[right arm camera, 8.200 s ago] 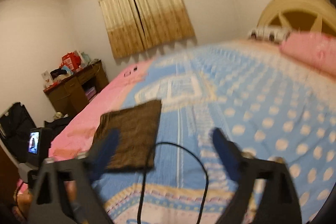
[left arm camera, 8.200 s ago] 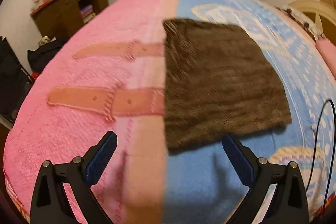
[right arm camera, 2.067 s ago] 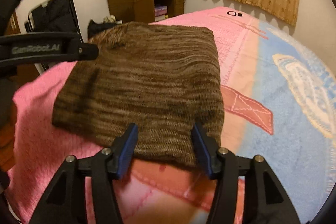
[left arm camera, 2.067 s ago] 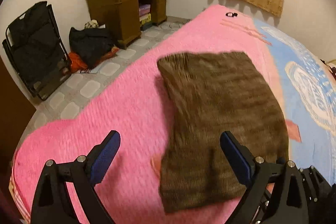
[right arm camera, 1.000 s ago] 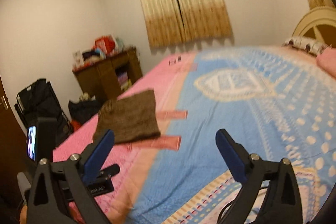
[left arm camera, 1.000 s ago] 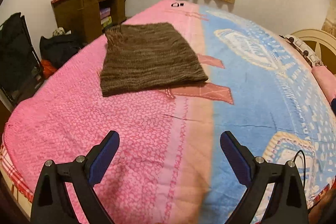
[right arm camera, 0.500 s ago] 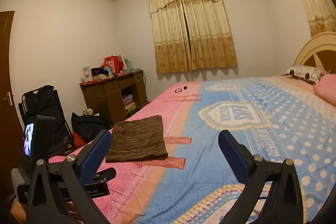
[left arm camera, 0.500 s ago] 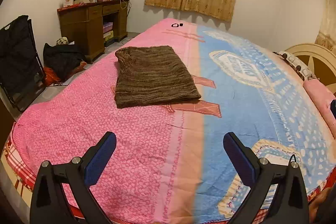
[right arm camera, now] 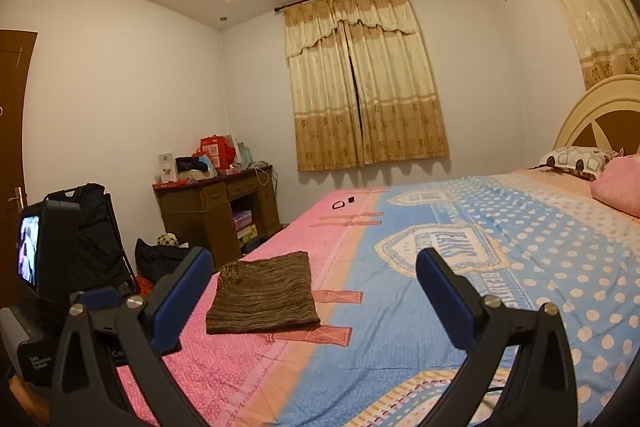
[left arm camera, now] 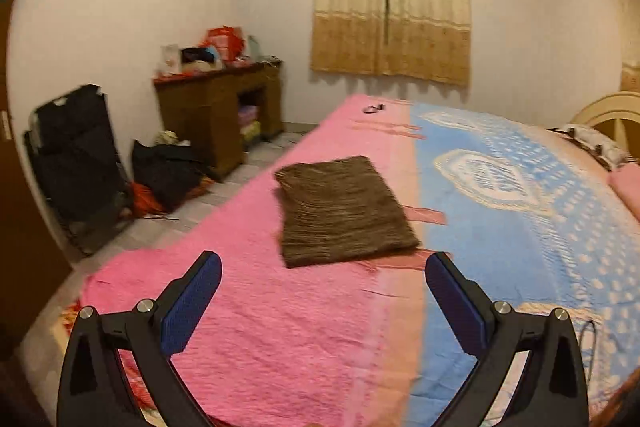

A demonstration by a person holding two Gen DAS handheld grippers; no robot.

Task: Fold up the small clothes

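The brown knitted garment (left arm camera: 344, 211) is lying folded into a flat rectangle on the pink side of the bed (left arm camera: 280, 339), near the bed's left edge and just touching the peach band where pink meets blue. A couple of seconds ago the right gripper (right arm camera: 312, 299) was closing on its near hem; now both grippers are pulling back and rising, so the fold looks finished and this piece is being left where it lies. The left gripper (left arm camera: 322, 299) is hanging over the foot of the bed with its fingers spread wide and holding nothing; the right gripper's fingers are equally wide and empty. The blue half of the bed is lying open toward the headboard (right arm camera: 600, 115), giving ample room, while the left edge is dropping to the floor beside a wooden desk (left arm camera: 216, 115).
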